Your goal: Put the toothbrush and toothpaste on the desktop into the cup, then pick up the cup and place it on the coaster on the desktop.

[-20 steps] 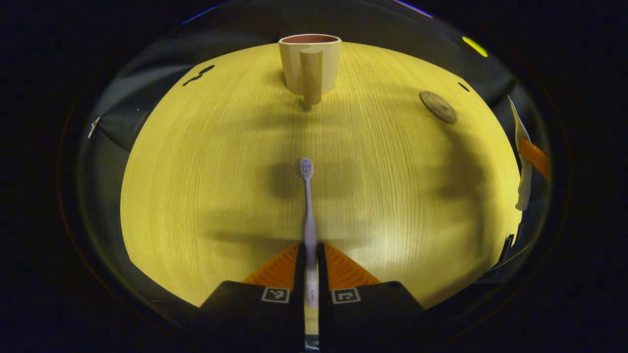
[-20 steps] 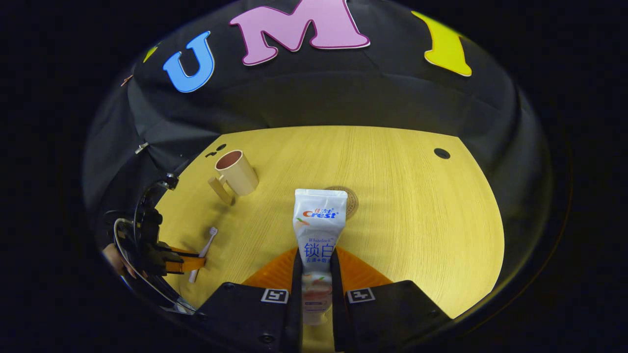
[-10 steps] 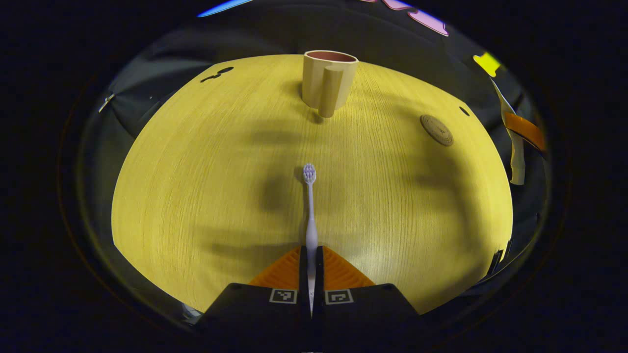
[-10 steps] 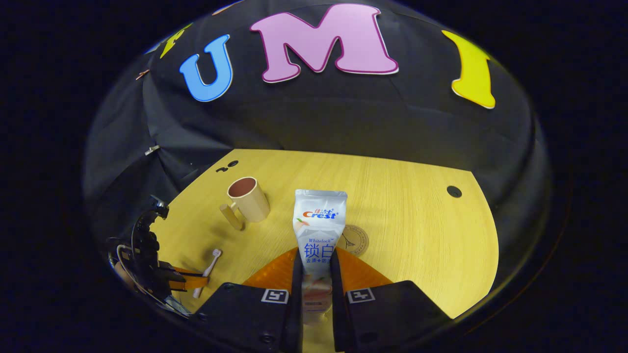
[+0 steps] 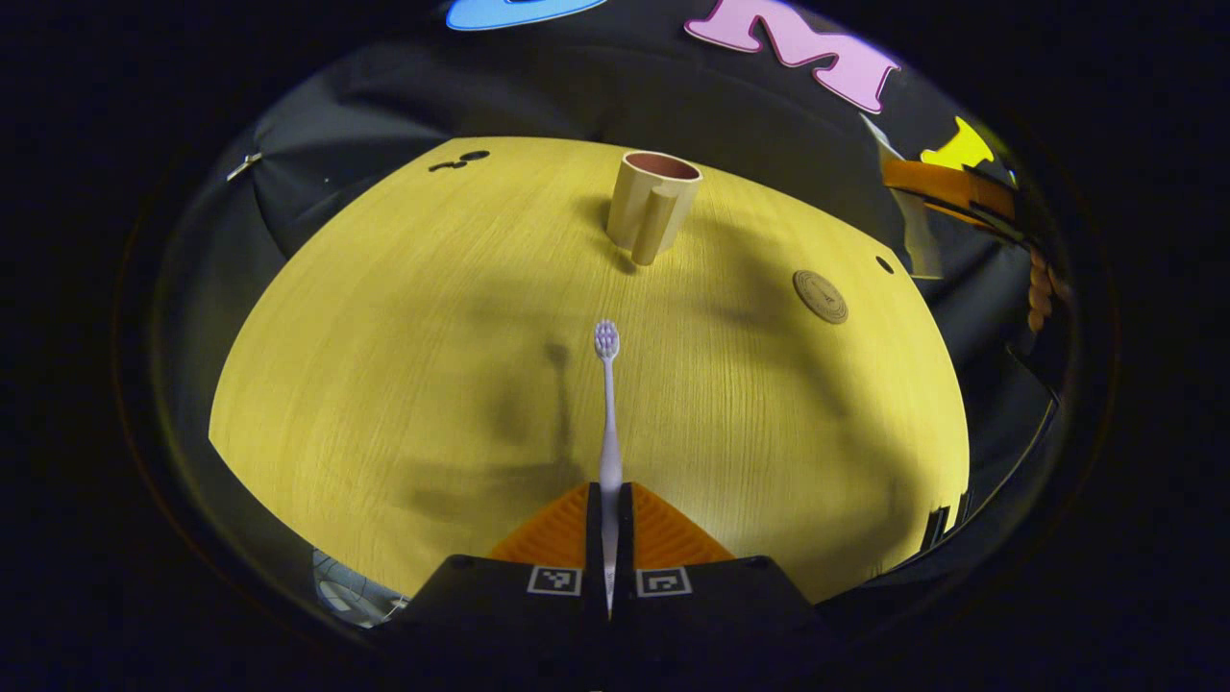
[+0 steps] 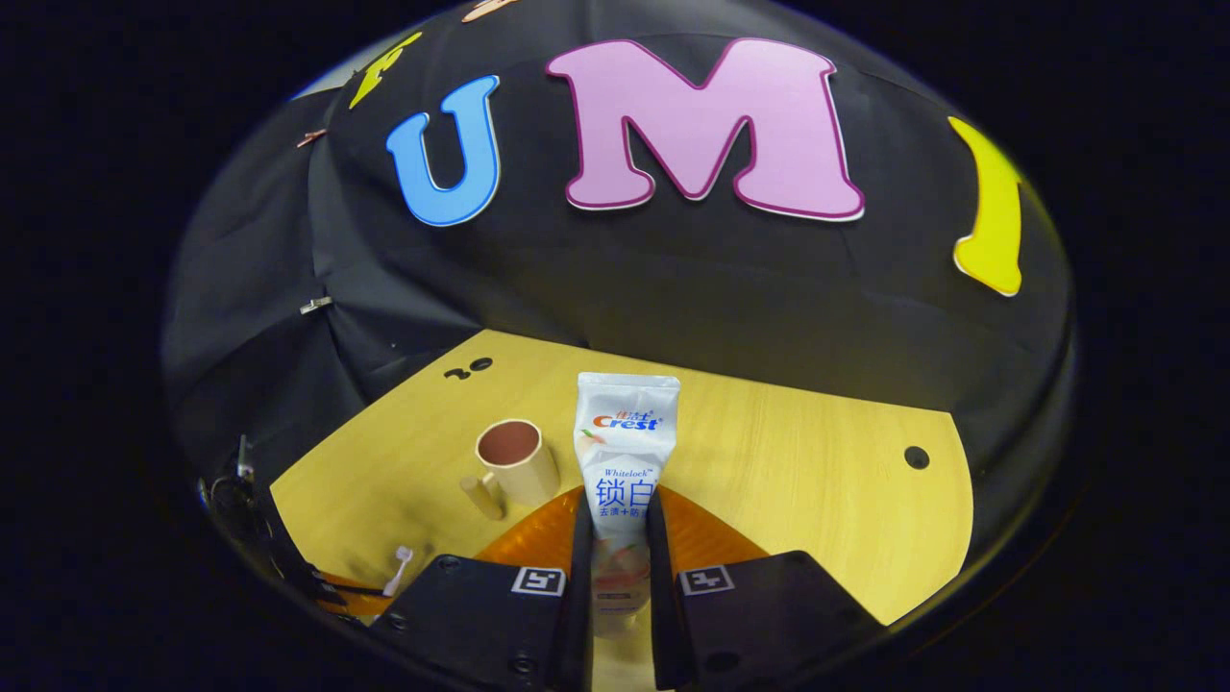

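- Left gripper (image 5: 607, 509): fingers are clamping the toothbrush (image 5: 607, 423) by its handle, held above the worktop (image 5: 384, 365).
- Right gripper (image 6: 615, 538): fingers are gripping the toothpaste (image 6: 625, 452), lifted.
- Cup (image 5: 653, 202) is standing apparently empty; both insertions and the coaster (image 5: 820, 295) placement are remaining.
- Right gripper view is looking into the cup's mouth; left gripper view is showing the coaster.
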`<action>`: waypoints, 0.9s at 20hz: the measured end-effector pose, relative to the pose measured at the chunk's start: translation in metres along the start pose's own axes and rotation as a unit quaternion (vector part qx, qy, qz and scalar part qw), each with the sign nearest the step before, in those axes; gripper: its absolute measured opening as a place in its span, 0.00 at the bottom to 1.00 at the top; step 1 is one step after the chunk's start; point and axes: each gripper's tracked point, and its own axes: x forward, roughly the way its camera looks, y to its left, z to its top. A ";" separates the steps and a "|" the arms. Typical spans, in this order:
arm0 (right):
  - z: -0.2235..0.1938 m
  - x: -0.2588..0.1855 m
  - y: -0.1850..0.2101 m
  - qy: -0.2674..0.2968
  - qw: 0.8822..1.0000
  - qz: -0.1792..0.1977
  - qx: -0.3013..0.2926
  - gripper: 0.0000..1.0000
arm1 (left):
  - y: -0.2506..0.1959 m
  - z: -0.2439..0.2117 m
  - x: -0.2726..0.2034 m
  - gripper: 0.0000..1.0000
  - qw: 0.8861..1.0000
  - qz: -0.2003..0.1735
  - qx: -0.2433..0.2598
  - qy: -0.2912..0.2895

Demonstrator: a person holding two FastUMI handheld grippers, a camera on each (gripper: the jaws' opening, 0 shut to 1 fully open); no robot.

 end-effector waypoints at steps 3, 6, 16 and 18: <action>0.014 0.018 0.030 -0.012 1.000 0.024 -0.008 0.28 | -0.013 0.007 -0.021 0.06 0.999 -0.029 -0.022 -0.024; 0.033 0.037 0.059 -0.038 0.998 0.046 -0.017 0.28 | -0.023 0.018 -0.043 0.06 0.997 -0.049 -0.048 -0.046; 0.083 0.114 0.089 -0.096 0.994 0.048 0.031 0.28 | -0.005 0.068 -0.111 0.06 0.979 -0.050 -0.089 -0.174; 0.091 0.126 0.087 -0.116 0.992 0.038 0.021 0.28 | 0.011 0.080 -0.115 0.06 0.975 -0.046 -0.112 -0.186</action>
